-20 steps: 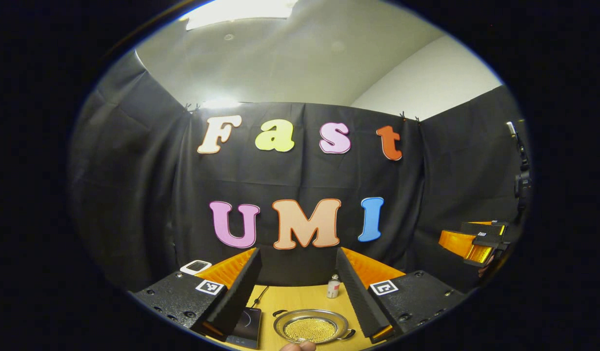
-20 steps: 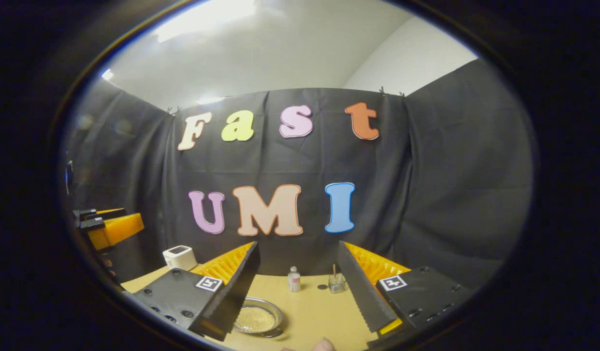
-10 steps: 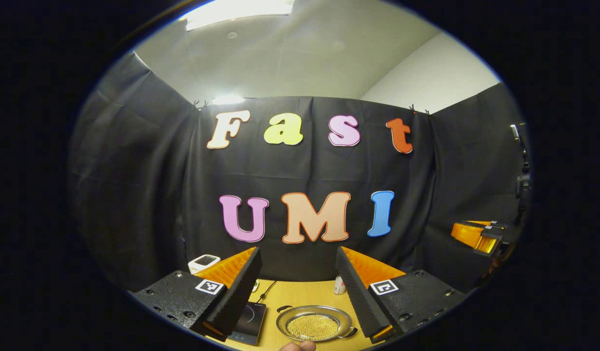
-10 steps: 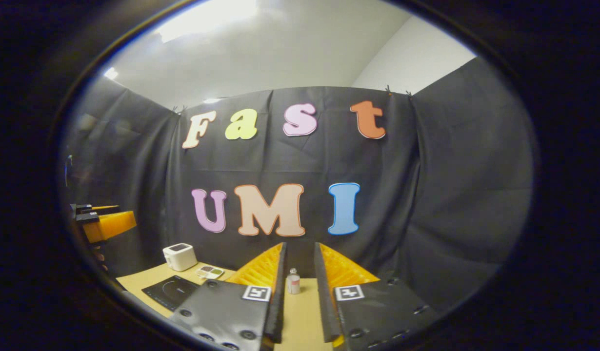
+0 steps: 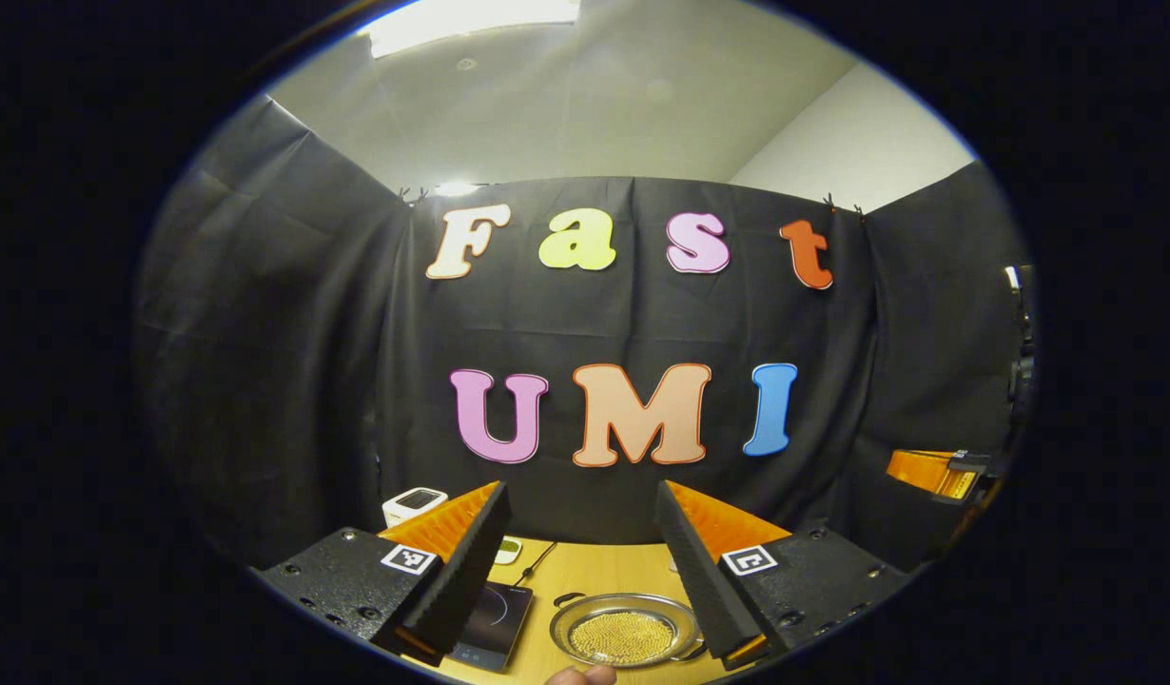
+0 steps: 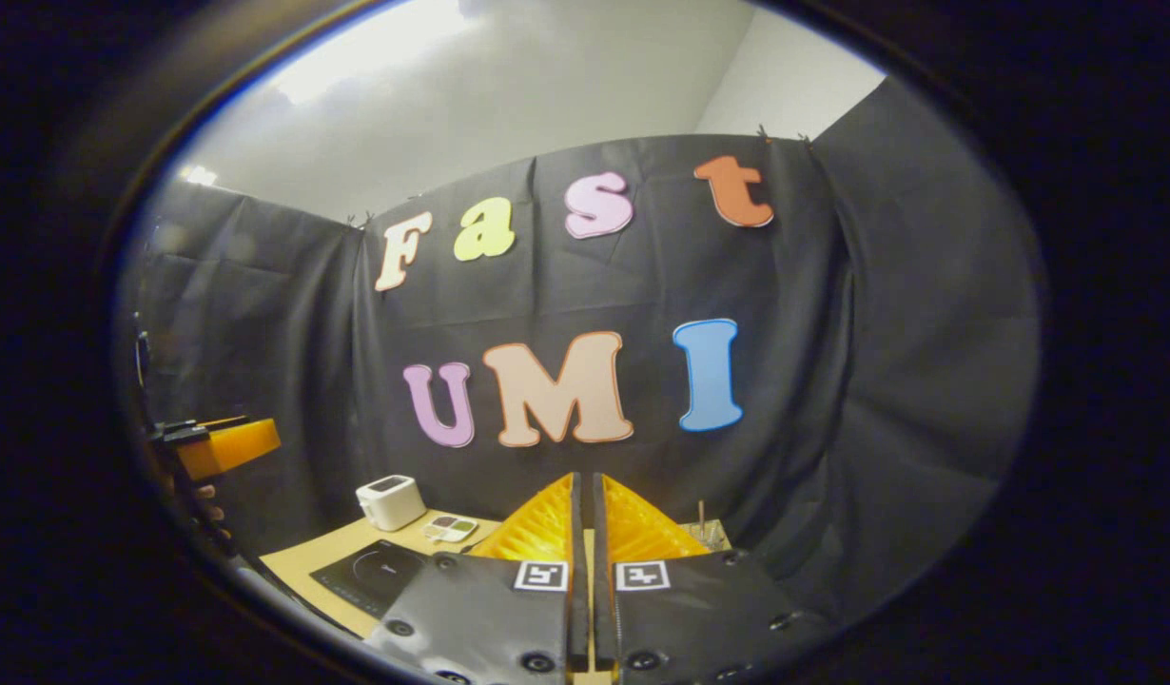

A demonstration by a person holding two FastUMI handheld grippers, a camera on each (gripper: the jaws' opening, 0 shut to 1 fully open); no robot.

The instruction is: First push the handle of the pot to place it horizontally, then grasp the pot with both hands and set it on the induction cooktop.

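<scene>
The right gripper (image 6: 582, 571) has clenched its jaws on nothing since a second ago, when they stood wide; I judge it is readying to push the handle with closed tips. The left gripper (image 5: 577, 561) hangs released, jaws apart, framing the pot (image 5: 627, 630) just ahead and below on the worktop (image 5: 594, 576). The pot is a shallow, shiny metal pan, its inside looking golden and grainy, a dark handle (image 5: 690, 653) by the right-hand jaw. The induction cooktop (image 5: 495, 614) lies just beside it, near the left-hand jaw.
</scene>
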